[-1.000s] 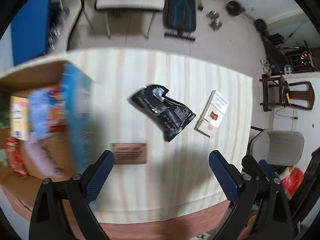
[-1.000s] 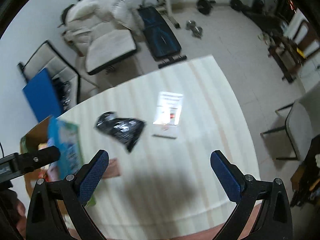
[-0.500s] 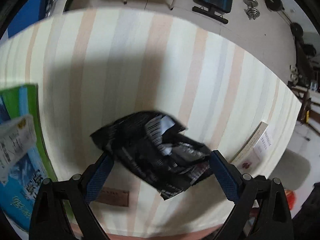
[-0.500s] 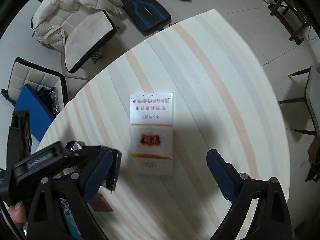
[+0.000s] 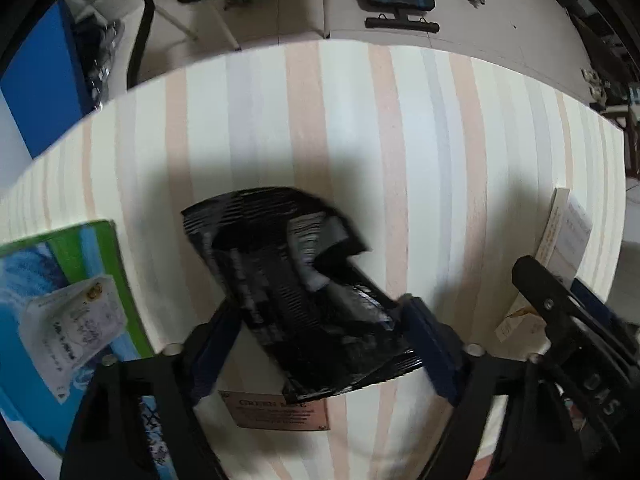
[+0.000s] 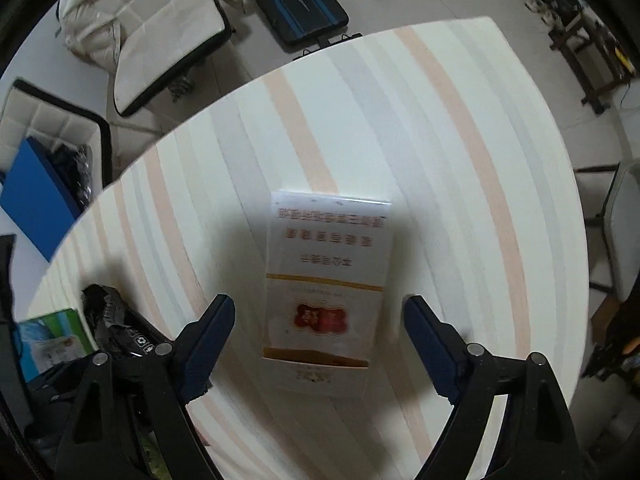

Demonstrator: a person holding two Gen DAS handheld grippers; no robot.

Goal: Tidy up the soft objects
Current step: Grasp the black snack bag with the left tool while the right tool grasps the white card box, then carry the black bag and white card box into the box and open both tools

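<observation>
A crumpled black foil packet lies on the striped table. My left gripper is open, its blue fingers on either side of the packet's near end. A white packet with a red emblem lies flat in the right wrist view. My right gripper is open, its fingers on either side of that packet's near end. The white packet also shows at the right edge of the left wrist view, and the black packet at the left of the right wrist view.
A green-and-blue box lies at the table's left, also in the right wrist view. A small brown label lies under the left gripper. A white chair, a weight bench and a blue board stand beyond the table's far edge.
Both grippers have come down and forward: the left over the black packet, the right over the white packet. The open cardboard box at the left has left the view.
</observation>
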